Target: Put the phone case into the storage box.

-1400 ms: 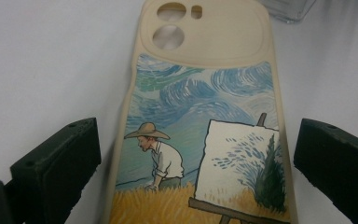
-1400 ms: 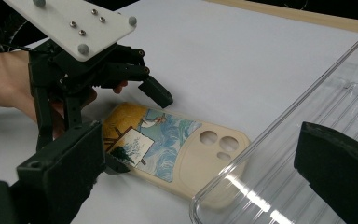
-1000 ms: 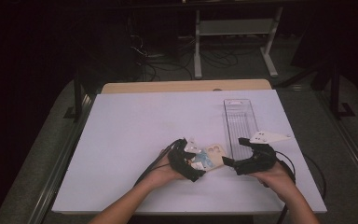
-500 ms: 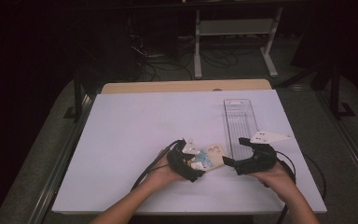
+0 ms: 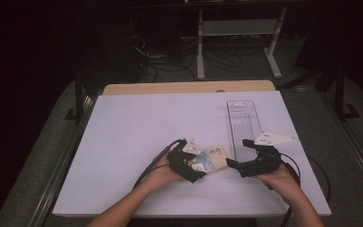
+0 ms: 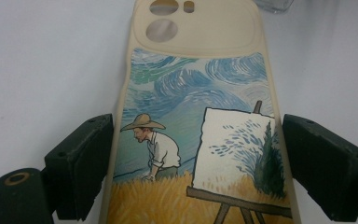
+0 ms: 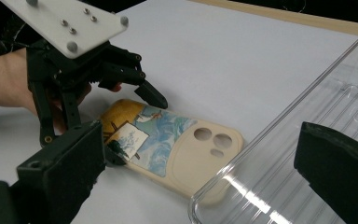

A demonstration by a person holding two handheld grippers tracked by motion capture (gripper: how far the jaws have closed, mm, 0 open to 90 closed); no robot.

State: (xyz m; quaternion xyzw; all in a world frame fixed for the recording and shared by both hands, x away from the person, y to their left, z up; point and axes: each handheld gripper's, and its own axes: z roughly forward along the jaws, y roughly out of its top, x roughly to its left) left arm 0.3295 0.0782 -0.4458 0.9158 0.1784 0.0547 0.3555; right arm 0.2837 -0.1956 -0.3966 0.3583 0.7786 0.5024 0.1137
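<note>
A beige phone case [image 5: 212, 158] printed with a painter at an easel lies flat on the white table [image 5: 137, 127], camera holes away from the left hand. My left gripper [image 5: 196, 161] straddles its lower end. In the left gripper view the two pads [image 6: 81, 163] flank the phone case [image 6: 200, 93] with a thin gap on each side; the jaws have just been closing. From the right, my right gripper [image 5: 238, 152] stands wide open and points at the case's camera end [image 7: 205, 144] and the left gripper [image 7: 135, 128]. Nothing is held in it.
A long clear plastic tray [image 5: 229, 127] lies on the table just right of the case, and its near corner [image 7: 270, 135] sits in front of the right jaws. Cables trail from both grippers toward the front edge. A wooden strip [image 5: 189, 88] borders the far edge.
</note>
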